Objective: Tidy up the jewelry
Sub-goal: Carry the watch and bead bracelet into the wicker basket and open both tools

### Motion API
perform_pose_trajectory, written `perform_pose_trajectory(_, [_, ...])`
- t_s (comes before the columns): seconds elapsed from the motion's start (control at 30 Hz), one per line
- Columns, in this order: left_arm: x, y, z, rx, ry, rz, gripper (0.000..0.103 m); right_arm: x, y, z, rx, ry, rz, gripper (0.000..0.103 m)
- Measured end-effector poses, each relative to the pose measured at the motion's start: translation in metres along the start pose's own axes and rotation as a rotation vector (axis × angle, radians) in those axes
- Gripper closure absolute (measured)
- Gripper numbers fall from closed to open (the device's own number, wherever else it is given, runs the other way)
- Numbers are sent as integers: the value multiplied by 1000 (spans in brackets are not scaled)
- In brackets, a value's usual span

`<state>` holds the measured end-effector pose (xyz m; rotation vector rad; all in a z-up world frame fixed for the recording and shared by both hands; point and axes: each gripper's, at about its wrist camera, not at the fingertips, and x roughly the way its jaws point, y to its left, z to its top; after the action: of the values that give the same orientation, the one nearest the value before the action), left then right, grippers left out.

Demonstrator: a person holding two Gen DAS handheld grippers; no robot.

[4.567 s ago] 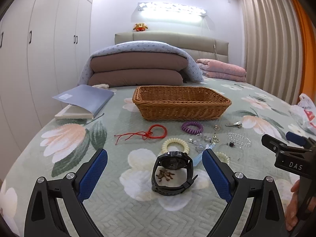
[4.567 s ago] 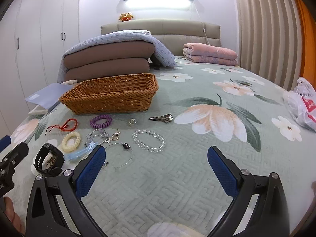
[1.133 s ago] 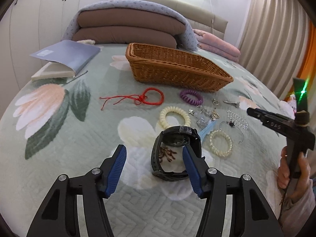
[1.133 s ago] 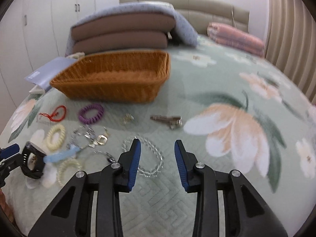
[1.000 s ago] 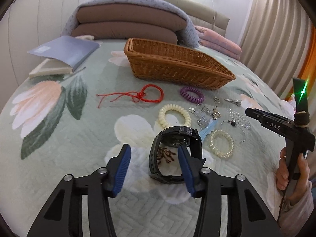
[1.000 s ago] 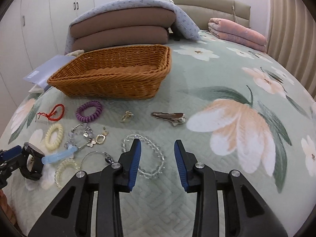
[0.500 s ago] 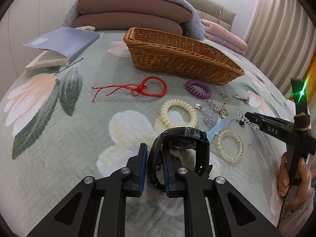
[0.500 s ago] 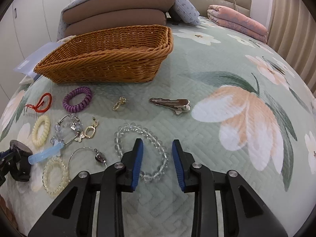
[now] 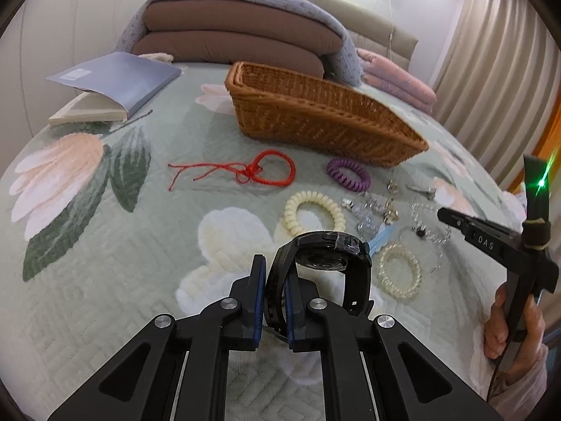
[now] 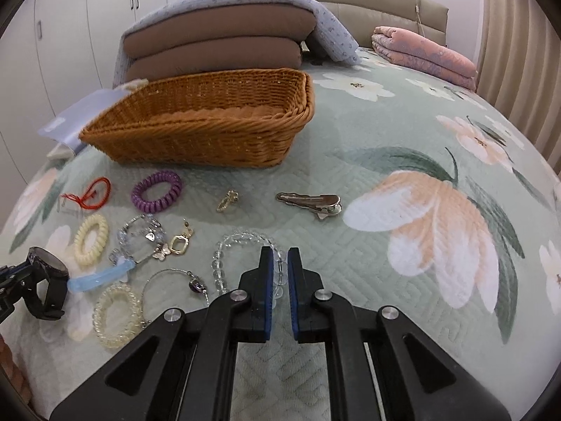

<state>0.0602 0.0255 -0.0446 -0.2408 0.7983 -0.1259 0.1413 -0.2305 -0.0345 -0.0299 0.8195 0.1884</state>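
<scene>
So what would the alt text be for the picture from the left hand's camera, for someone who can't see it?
The left gripper is shut on the strap of a black watch on a floral bedspread. Beyond it lie hair ties, bracelets and a red cord bracelet in front of a wicker basket. At the right, a hand holds the right gripper.

bed [image 10: 350, 266]: green floral quilt | on it: wicker basket [image 10: 207, 133], book [image 9: 115, 86], folded bedding [image 9: 231, 40] toward head end | hair ties, bracelets, clip [image 10: 310, 202], watch [image 9: 326, 266] loose in front of basket
</scene>
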Motion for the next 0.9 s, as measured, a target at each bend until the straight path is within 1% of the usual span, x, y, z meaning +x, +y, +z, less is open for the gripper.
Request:
perform_pose_trajectory(0.17, [-9,3,3,-18,-35,-22,93,-13,-4,0,35,-55,21,93])
perform_pose_trajectory(0.33, [-17,2,8,-19,-69,-31,93,-29,-11,2,83,-101,88,93])
perform_pose_trajectory(0.4, [-23,-1,16,-9,-87,-35,93,-37,-12,5,96,-128,120,93])
perform_pose_trajectory(0.43, [-24,-3,18,-5,-91,-35,93,-40,-11,6,97,-134,123,93])
perform_pose_trajectory(0.6, [-35,-15,43,20,-121,-38,93,-54,-6,17,82,-169,127,93])
perform_pose_trajectory(0.7, [-36,-25,64,44,-144,-43,93,-60,-1,27,66,-185,128,93])
perform_pose_trajectory(0.8, [-31,-32,85,54,-147,-60,93,-65,6,46,41,-213,125,93])
perform_pose_trajectory(0.9, [-18,-35,108,34,-132,-83,93,-67,14,69,17,-249,121,93])
